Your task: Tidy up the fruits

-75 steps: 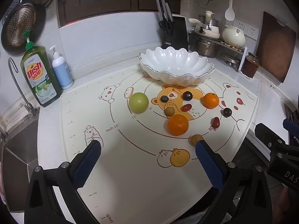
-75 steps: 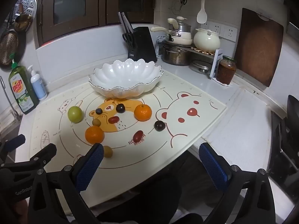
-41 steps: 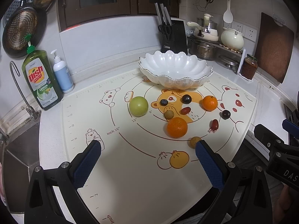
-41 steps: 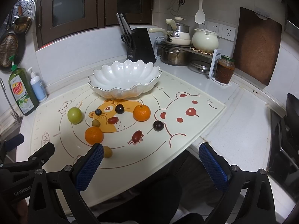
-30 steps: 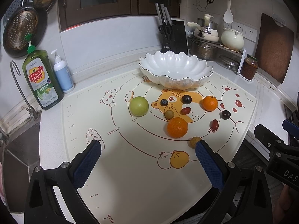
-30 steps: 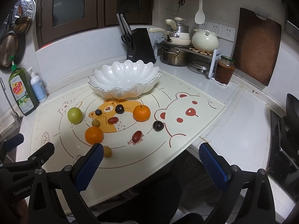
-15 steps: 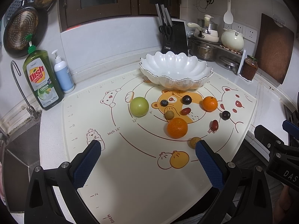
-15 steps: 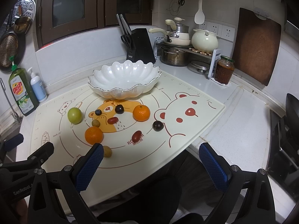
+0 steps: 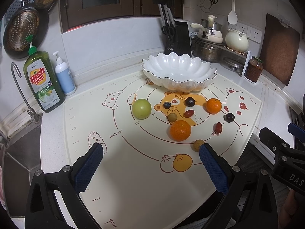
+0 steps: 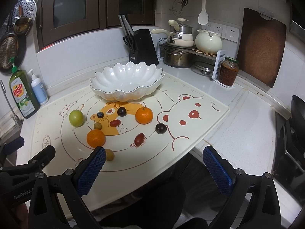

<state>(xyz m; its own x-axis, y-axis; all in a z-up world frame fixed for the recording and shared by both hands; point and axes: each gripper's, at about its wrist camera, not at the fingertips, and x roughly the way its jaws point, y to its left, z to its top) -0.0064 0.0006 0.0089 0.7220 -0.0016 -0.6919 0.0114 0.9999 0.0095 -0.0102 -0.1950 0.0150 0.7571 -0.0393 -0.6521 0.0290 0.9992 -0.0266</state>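
An empty white scalloped bowl (image 9: 179,75) (image 10: 126,82) stands at the back of a cartoon mat (image 9: 133,171). In front of it lie a green apple (image 9: 141,108) (image 10: 76,118), two oranges (image 9: 180,130) (image 9: 213,106), dark plums (image 9: 190,101) (image 9: 230,117), a blueberry (image 9: 167,105), red dates (image 9: 189,113) (image 9: 218,127) and small tan fruits (image 9: 172,117) (image 9: 198,144). My left gripper (image 9: 150,150) is open and empty over the mat's near side. My right gripper (image 10: 154,154) is open and empty at the mat's front edge.
Dish soap (image 9: 42,82) and a pump bottle (image 9: 63,76) stand at back left beside a sink faucet (image 9: 21,87). A knife block (image 9: 177,38), pots (image 9: 209,43), a jar (image 9: 254,68) and a cutting board (image 9: 279,47) line the back right. A stove (image 10: 293,133) lies right.
Both views have drifted very slightly; nothing on the mat has moved and both grippers stay open.
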